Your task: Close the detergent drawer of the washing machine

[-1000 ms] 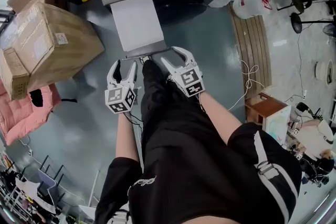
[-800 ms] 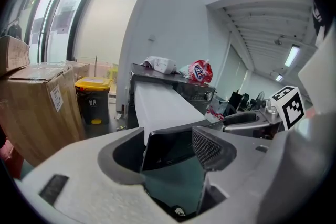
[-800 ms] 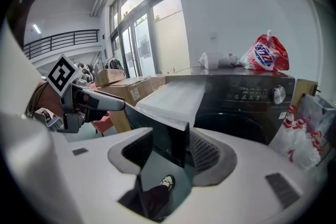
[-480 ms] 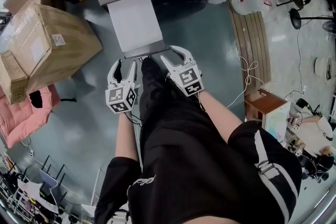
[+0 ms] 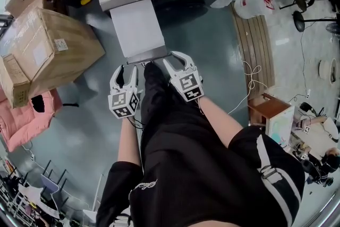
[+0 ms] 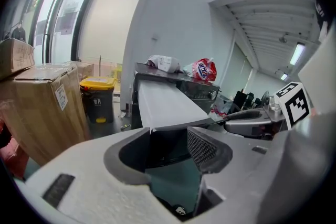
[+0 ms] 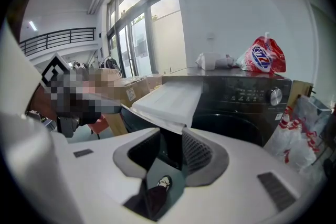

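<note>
Left gripper view: the left gripper point(image 6: 168, 140) has its jaws fairly wide. They've just been closing, and the near corner of the detergent drawer point(image 6: 163, 105) sits right at the gap. I can't see either pad pressing on it.
Right gripper view: the right gripper point(image 7: 170, 136) is narrower, also just been closing, with the drawer's other front corner poking in between the tips. It looks close to touching, but I wouldn't call it a grip.
Head view: both grippers are side by side at the drawer's dark front edge, left one at the left corner, right one at the right corner, with the person's leg between them.
Detergent drawer: pulled way out of the washing machine point(image 7: 247, 97), a long white slab hanging over the floor point(image 5: 212, 45).
Around it: a cardboard box point(image 5: 48, 48) is off to the left, and a red and white bag point(image 7: 262, 55) sits on top of the machine. Neither is in the way.
Step in hand: my guess is squaring up on the front edge before the push. The drawer isn't in at all yet.
Next move: an even push from both corners, straight along the drawer toward the machine. If one side leads, it'll probably skew and bind.
</note>
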### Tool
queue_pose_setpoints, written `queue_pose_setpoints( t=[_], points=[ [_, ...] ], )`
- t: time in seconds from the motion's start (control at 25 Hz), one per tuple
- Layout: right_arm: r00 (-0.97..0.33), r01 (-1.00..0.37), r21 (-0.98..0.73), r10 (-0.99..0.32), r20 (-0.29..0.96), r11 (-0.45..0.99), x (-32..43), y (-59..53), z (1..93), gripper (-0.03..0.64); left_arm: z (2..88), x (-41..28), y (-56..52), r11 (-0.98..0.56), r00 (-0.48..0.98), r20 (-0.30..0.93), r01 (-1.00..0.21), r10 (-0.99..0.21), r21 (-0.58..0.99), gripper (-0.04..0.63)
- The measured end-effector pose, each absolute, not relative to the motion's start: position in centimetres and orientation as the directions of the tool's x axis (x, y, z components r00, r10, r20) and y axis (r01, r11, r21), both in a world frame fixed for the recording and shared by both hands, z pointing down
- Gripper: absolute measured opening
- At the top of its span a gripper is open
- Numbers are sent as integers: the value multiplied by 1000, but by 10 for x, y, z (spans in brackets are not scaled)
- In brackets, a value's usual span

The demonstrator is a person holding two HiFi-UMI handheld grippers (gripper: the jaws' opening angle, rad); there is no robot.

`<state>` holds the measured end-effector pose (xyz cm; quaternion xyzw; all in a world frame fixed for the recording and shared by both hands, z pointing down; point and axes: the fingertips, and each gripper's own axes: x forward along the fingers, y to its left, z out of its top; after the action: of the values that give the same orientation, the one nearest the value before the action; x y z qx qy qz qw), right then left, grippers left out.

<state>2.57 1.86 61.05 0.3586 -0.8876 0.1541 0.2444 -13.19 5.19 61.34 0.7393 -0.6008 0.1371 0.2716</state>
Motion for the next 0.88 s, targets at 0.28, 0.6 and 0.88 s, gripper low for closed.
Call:
queue_pose_setpoints(
  t=[0.28,0.6,0.88],
  points=[
    [-623,-716,-103,-566,540,690,23,17,606,139,610,-135,50,-137,248,535,-961,-808,239,225],
    [-625,-715,-103,-567,537,691,20,16,603,140,608,-138,47,-134,246,537,-962,-807,239,229],
    [-623,-719,-102,-572,534,688,22,13,604,141,609,-135,45,-134,245,541,-962,-805,237,229]
  ],
)
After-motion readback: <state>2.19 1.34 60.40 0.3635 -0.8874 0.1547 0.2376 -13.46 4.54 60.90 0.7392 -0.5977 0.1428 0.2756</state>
